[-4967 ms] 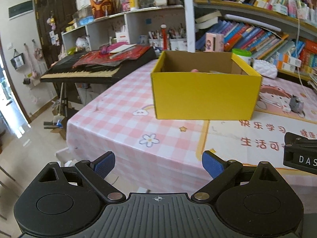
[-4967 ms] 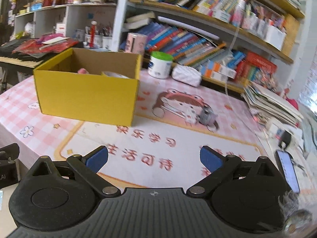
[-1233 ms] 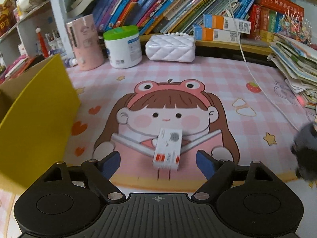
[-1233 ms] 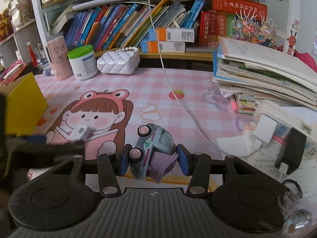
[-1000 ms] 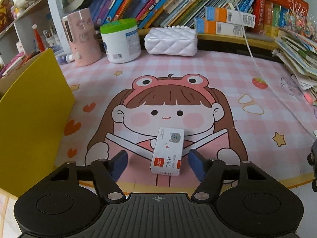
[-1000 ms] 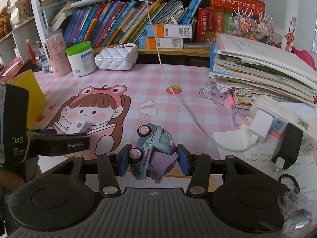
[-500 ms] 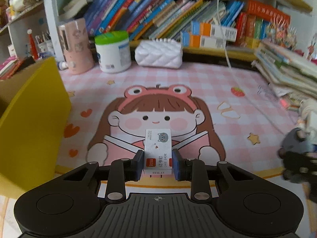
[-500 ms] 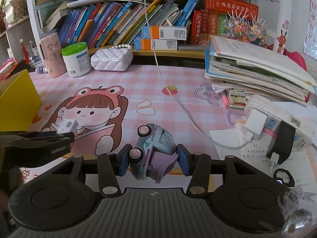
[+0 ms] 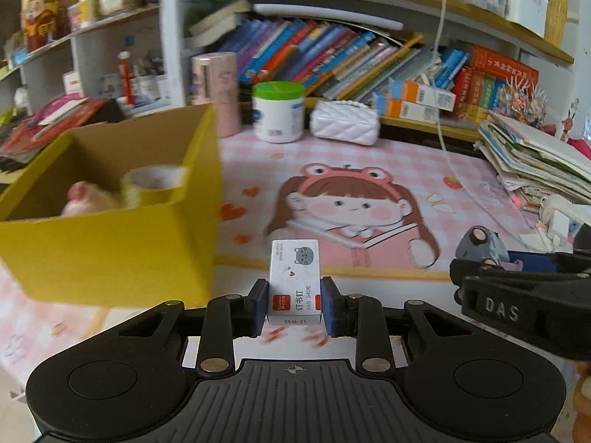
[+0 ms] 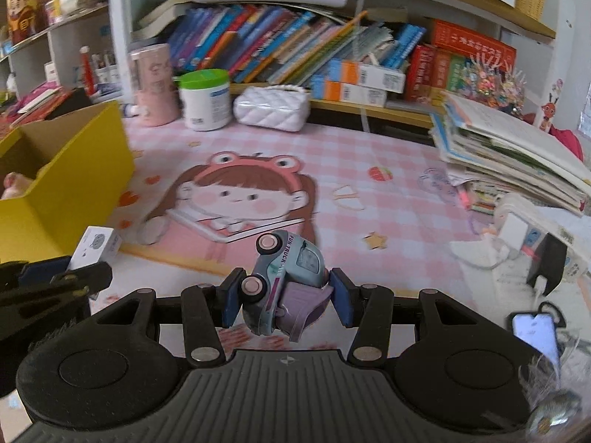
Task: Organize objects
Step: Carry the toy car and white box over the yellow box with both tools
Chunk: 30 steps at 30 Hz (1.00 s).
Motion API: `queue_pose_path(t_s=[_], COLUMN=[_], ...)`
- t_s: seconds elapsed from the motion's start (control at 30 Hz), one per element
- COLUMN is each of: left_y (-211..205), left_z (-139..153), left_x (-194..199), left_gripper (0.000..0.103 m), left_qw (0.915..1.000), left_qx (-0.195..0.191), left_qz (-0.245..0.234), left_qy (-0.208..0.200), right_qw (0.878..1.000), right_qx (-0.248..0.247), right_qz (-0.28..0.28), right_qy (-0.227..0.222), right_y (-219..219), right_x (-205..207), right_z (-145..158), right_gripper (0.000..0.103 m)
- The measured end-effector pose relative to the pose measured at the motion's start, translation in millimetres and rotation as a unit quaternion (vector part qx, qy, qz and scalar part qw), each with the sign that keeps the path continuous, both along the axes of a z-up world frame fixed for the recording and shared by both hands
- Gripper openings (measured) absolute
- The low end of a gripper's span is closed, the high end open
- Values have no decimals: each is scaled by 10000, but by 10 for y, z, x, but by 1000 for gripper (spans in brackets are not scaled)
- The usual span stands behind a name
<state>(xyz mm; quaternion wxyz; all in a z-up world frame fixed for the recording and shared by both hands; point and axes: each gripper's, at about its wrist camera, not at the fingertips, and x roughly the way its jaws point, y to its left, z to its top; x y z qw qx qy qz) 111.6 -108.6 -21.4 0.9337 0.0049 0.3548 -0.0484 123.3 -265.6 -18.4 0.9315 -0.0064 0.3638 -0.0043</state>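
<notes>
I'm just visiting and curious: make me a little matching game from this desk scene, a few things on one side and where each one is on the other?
Things:
1. staple box
2. toy truck
3. tape roll
4. green-lidded jar

Places:
A. inside the yellow box
B. clamped in the right gripper
C. standing by the bookshelf
D. clamped in the left gripper

Pairs: 1-D, 2-B, 3-A, 4-C

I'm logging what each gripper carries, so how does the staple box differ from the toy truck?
The staple box is a flat-sided white carton; the toy truck is rounded, pale blue with pink wheels. The box sits squarely in the left gripper; the truck lies tipped on its side in the right gripper. Both are clamped and lifted off the mat.
</notes>
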Motion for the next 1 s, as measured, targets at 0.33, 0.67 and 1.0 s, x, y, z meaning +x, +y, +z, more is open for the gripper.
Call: queue_pose_path(t_s=[0.33,0.67,1.0], left_y=[871,1474,1899], left_z=[41,101,159], left_x=[-560,-959,-1239], left_gripper=[28,28,28], left_qw=[9991,9974,9961], left_qx=[-13,-43,30], left_qz=[434,707,838], left_qy=[29,-112,-290], right_qw=[9985,9963,9955], right_qx=[-81,-58,63], right_qz=[547,852,938], right_qy=[26,-44,-94], right_y=[942,1569,1984], right_x=[-490,-893,-1130], right_z=[72,125,134], right_gripper=[47,47,47])
